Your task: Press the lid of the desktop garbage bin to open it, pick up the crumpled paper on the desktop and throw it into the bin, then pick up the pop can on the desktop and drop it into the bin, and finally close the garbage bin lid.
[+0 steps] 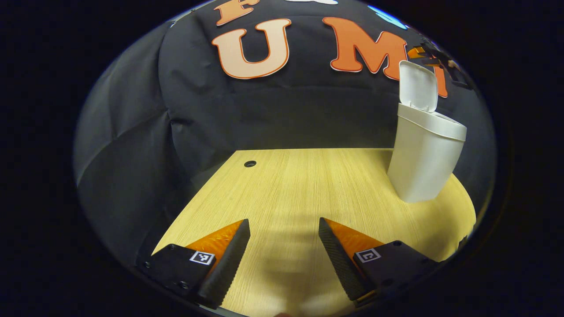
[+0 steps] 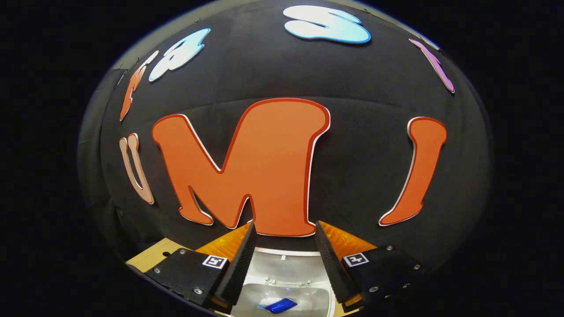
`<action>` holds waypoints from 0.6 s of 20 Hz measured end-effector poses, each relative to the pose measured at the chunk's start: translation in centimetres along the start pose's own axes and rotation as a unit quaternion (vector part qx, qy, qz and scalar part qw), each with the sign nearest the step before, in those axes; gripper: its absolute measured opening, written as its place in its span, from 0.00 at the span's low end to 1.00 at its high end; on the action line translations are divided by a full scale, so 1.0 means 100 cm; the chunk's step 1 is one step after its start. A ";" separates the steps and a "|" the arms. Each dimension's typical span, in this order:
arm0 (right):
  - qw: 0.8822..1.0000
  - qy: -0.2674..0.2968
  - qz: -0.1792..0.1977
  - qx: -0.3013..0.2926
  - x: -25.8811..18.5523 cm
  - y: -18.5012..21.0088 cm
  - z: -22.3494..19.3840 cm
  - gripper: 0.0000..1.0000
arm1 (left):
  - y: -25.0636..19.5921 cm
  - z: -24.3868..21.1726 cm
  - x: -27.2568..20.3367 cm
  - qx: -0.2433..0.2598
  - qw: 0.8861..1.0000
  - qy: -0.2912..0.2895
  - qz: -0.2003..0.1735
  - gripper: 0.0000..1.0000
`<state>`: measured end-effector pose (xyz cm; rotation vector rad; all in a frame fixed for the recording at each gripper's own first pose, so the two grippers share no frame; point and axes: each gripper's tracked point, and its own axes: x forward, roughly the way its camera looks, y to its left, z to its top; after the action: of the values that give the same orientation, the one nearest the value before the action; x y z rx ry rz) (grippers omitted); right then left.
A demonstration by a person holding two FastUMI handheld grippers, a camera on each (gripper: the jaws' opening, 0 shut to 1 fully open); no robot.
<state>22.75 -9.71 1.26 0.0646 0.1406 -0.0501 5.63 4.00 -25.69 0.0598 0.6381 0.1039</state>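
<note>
While right tool [image 2: 282,235] hovers over bin [image 2: 282,281], fingers apart.

The white garbage bin [image 1: 425,158] stands upright on the counter [image 1: 299,189] by the booth wall, lid [image 1: 417,86] raised; inside, something blue [image 2: 278,305] lies at the bottom.
</note>
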 end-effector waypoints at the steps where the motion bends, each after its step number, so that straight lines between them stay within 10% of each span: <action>1: 1.000 0.011 -0.002 0.003 0.005 -0.001 -0.007 0.77 | 0.000 0.001 0.000 -0.001 1.000 0.000 0.002 1.00; 9: 0.999 0.036 -0.007 0.010 -0.006 -0.002 -0.029 0.18 | 0.001 0.002 -0.001 -0.001 1.000 0.000 0.007 1.00; 12: 0.999 0.046 0.007 0.008 -0.023 0.003 -0.043 0.14 | 0.000 0.002 -0.001 0.001 1.000 0.000 0.005 1.00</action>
<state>19.93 -9.05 -2.62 0.0839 0.2309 -0.0346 5.69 4.03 -25.48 0.0653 0.6381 0.1119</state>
